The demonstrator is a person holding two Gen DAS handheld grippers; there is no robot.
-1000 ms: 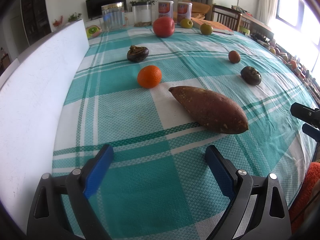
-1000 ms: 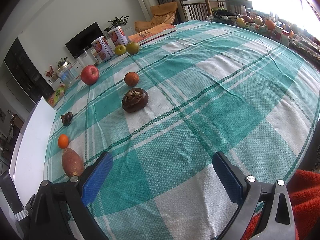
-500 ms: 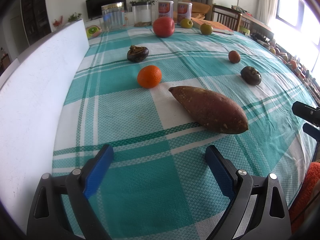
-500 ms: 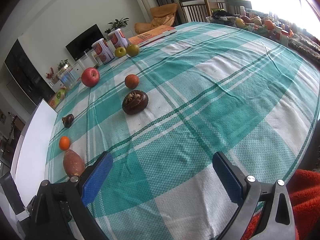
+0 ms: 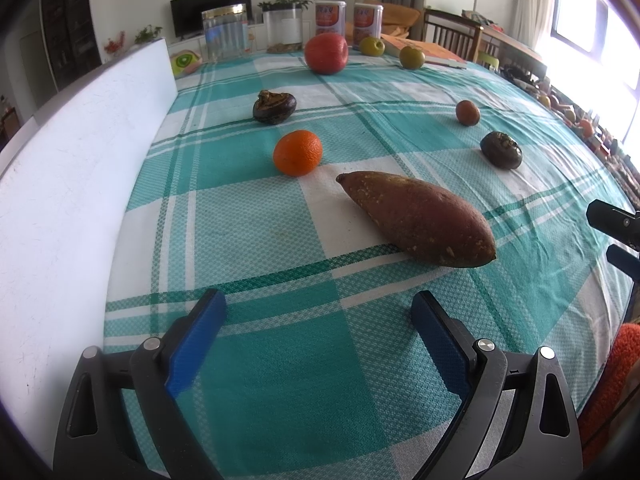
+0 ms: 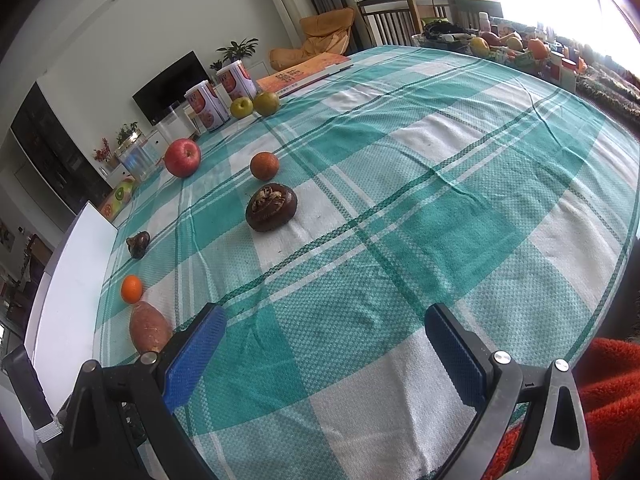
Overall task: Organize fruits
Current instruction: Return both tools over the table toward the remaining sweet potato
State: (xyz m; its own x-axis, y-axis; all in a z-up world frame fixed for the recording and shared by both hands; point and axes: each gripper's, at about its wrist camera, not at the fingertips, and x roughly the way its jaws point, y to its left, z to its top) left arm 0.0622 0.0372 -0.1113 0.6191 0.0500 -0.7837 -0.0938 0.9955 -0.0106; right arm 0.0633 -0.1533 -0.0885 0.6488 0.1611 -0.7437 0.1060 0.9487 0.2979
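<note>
Left claw [image 5: 318,320] is spread wide with nothing in it, low over the teal plaid cloth [image 5: 280,380], white board [image 5: 60,200] along its left side. Going left to right ahead of it: dark fruit [image 5: 274,107] far back, orange [image 5: 298,152] closer in, then the sweet potato [image 5: 416,218] lying just ahead and a bit right of the fingertips, not touching. Apple [image 5: 326,53] sits way at the back, a small brown fruit [image 5: 467,112] and another dark one [image 5: 501,150] off right. Right claw [image 6: 324,324] is spread and empty too, over bare cloth; its dark fruit [image 6: 271,207] sits well ahead, left of centre, with the sweet potato right beside its left finger [image 6: 192,354].
</note>
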